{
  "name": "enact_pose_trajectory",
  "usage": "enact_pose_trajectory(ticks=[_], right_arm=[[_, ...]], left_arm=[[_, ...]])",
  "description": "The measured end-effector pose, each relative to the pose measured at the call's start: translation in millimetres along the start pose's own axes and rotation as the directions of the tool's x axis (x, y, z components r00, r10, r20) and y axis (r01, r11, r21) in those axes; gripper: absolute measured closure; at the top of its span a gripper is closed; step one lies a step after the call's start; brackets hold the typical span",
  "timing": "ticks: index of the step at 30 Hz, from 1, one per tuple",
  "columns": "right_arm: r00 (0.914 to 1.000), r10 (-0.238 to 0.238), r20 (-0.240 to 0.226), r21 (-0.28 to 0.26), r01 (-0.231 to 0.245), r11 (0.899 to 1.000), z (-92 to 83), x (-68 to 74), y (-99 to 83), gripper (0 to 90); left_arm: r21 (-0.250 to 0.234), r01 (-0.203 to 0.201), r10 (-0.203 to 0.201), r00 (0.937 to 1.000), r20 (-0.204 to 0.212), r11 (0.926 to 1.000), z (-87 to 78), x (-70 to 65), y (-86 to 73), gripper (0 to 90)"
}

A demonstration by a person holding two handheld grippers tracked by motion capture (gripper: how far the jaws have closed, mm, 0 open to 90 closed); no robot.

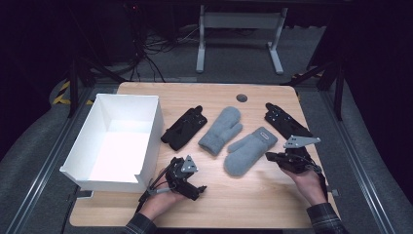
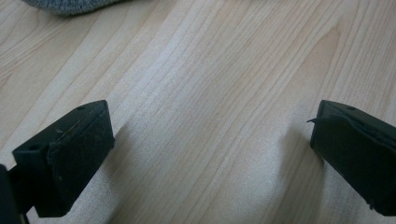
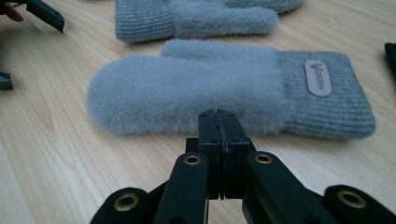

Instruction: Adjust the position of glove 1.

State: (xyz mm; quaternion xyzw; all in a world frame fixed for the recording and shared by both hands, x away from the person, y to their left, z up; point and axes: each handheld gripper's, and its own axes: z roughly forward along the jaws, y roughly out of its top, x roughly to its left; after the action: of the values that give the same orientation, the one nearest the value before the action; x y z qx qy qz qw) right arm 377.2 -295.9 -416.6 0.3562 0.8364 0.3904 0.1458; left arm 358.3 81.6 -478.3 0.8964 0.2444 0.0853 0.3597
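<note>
Two grey fluffy mittens lie mid-table, one (image 1: 221,130) further back and one (image 1: 249,152) nearer with a small label on its cuff. A black glove (image 1: 184,127) lies left of them and another black glove (image 1: 285,121) to their right. My right gripper (image 1: 270,156) sits just right of the nearer mitten; in the right gripper view its jaws (image 3: 217,116) meet with nothing between them, just short of that mitten (image 3: 210,88). My left gripper (image 1: 197,187) rests near the front edge, and its jaws (image 2: 212,126) stand wide open over bare wood.
A white open box (image 1: 158,126) stands at the left of the wooden table (image 1: 253,195), close to my left hand. A round grommet (image 1: 241,97) sits near the far edge. Beyond the table are cables and a desk frame on dark floor.
</note>
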Motion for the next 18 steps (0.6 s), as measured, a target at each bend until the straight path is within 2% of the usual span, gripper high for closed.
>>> enact_pose_trajectory(ticks=[5,16,18], right_arm=[[1.0,-0.002,0.004,0.003,0.002,1.0,7.0,-5.6,8.6,89.9],[0.9996,0.012,0.027,-0.013,-0.012,1.0,27.0,-35.0,23.3,90.0],[0.9994,0.008,0.034,0.007,-0.008,1.0,33.0,-40.5,24.1,90.0]], left_arm=[[0.0,0.0,0.0,1.0,0.0,1.0,0.0,0.0,0.0,0.0],[0.0,-0.001,0.001,1.0,0.0,1.0,0.0,0.0,0.0,0.0],[0.0,-0.001,0.001,1.0,0.001,1.0,0.0,0.1,0.0,0.0]])
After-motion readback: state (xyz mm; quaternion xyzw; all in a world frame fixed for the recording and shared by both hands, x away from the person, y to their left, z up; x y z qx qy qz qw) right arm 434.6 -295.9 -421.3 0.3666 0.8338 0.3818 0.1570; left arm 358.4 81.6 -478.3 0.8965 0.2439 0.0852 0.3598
